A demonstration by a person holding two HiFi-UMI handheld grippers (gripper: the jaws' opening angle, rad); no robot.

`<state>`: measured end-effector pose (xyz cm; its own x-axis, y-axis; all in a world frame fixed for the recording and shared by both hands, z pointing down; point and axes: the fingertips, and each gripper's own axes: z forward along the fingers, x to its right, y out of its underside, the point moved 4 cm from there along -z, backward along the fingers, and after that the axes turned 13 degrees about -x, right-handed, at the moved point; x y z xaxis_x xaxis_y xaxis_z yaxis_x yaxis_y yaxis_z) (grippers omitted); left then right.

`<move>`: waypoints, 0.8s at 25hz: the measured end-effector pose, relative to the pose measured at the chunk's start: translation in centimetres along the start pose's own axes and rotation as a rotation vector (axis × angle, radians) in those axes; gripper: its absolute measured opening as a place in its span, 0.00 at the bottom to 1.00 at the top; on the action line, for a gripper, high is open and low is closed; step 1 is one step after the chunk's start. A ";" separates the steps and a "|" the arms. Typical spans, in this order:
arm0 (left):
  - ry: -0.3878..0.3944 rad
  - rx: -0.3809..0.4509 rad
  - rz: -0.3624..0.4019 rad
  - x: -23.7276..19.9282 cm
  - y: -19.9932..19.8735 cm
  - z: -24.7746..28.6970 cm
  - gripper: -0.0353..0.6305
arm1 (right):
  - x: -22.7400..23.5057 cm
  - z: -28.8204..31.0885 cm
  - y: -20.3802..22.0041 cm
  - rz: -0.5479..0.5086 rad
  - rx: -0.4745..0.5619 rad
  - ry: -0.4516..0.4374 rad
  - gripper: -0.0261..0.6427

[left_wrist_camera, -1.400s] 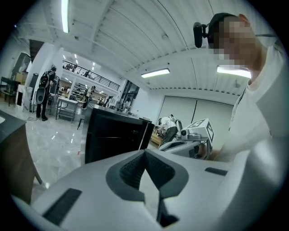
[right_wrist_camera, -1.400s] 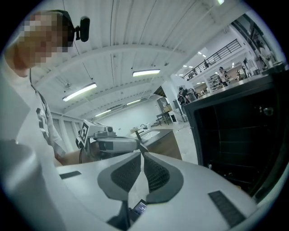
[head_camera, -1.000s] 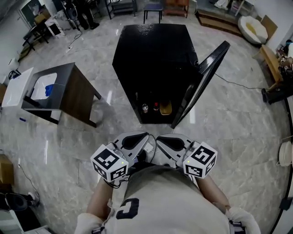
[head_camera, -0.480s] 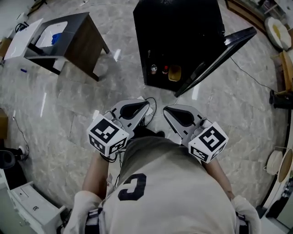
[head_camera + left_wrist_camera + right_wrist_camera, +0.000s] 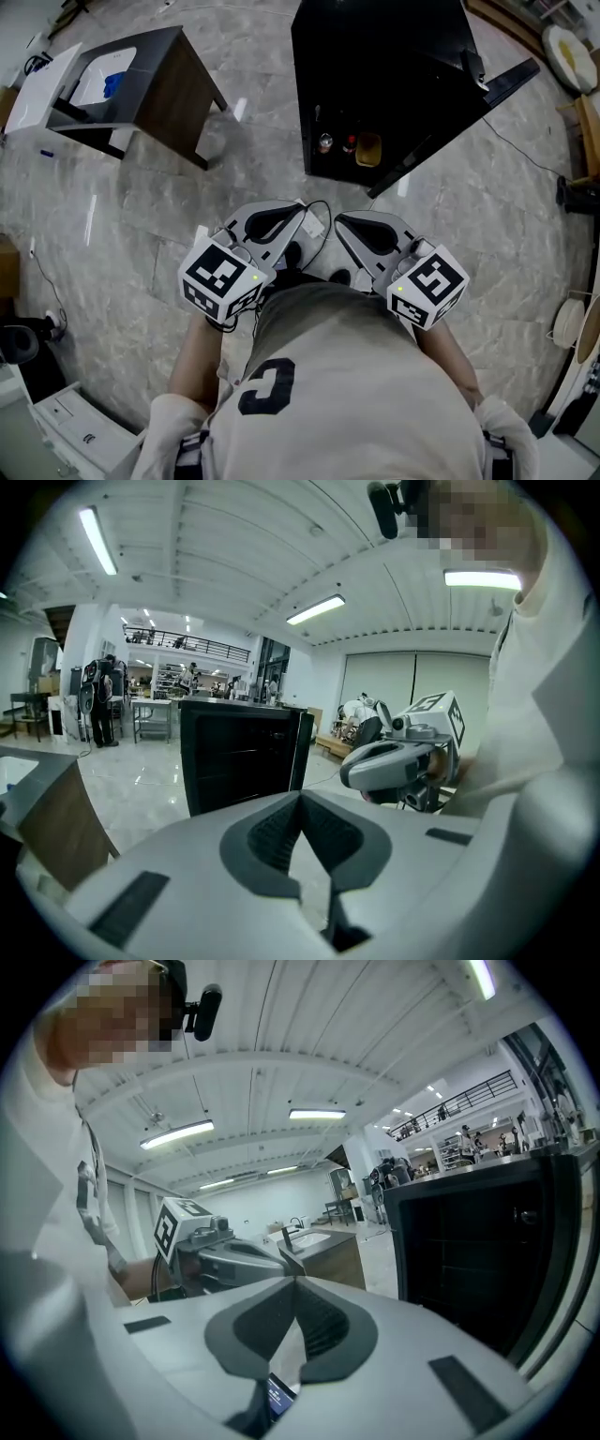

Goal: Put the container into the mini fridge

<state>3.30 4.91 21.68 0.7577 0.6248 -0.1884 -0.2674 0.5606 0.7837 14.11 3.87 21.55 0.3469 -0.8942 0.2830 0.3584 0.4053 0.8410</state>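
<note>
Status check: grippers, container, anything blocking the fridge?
Left gripper, right gripper: jaws shut, empty. Yellowish container low inside open mini fridge. Nothing in the way.

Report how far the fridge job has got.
Done: the fridge door is open and a yellow container sits inside at the bottom. In hand: nothing; left gripper and right gripper are shut, empty. Left: likely just closing the door.
</note>
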 end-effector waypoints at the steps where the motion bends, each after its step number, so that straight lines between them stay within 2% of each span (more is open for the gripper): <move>1: 0.004 0.000 -0.003 -0.8 0.1 -0.3 0.14 | 0.0 0.6 -0.5 0.000 0.003 0.003 0.08; 7: 0.038 -0.006 0.022 -4.1 -0.3 -0.9 0.14 | 0.3 3.5 -1.9 0.000 -0.017 0.053 0.08; 20: 0.092 -0.040 0.093 -7.1 -0.3 0.0 0.14 | 1.1 6.0 -2.6 0.032 -0.025 0.122 0.08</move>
<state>-2.00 0.31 22.71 0.6715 0.7211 -0.1707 -0.3586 0.5178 0.7767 8.37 0.66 22.41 0.4606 -0.8515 0.2506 0.3663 0.4395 0.8202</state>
